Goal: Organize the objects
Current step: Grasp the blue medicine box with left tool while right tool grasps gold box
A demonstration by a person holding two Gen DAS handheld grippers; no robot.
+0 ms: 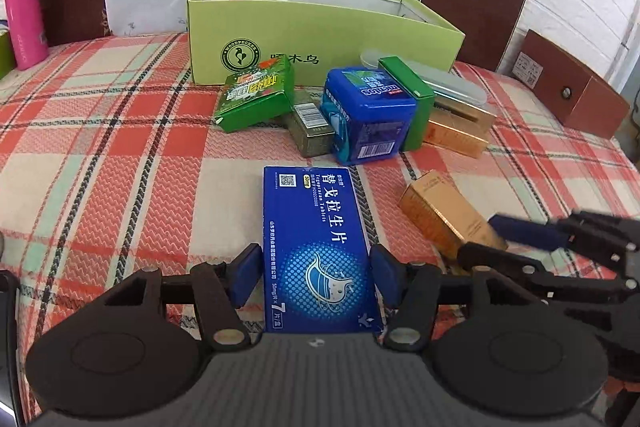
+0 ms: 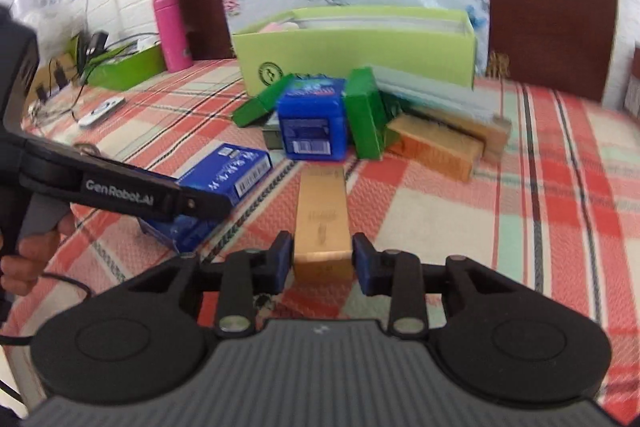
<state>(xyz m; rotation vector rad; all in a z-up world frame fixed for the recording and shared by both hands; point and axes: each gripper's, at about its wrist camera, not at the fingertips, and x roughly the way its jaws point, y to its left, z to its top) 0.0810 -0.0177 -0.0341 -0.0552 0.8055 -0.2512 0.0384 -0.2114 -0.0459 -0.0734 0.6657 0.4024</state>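
Note:
A blue medicine box [image 1: 316, 227] lies lengthwise on the plaid tablecloth between the pads of my left gripper [image 1: 316, 275], and both pads press its long sides. In the right wrist view this box [image 2: 224, 175] is on the left, partly behind a left gripper finger [image 2: 160, 197]. A gold carton [image 2: 322, 215] points away from me, and my right gripper [image 2: 322, 259] is shut on its near end. The left wrist view shows that carton [image 1: 436, 211] on the right. An open light-green box [image 1: 320, 31] stands at the back.
In front of the green box lies a pile: a green packet [image 1: 256, 95], a small olive tin [image 1: 310, 131], a blue mints tub [image 1: 368, 111], an upright green carton [image 1: 416, 103], a long gold box [image 1: 460, 131]. A pink bottle [image 1: 22, 11] stands far left; cables and a remote [image 2: 100, 111] lie there too.

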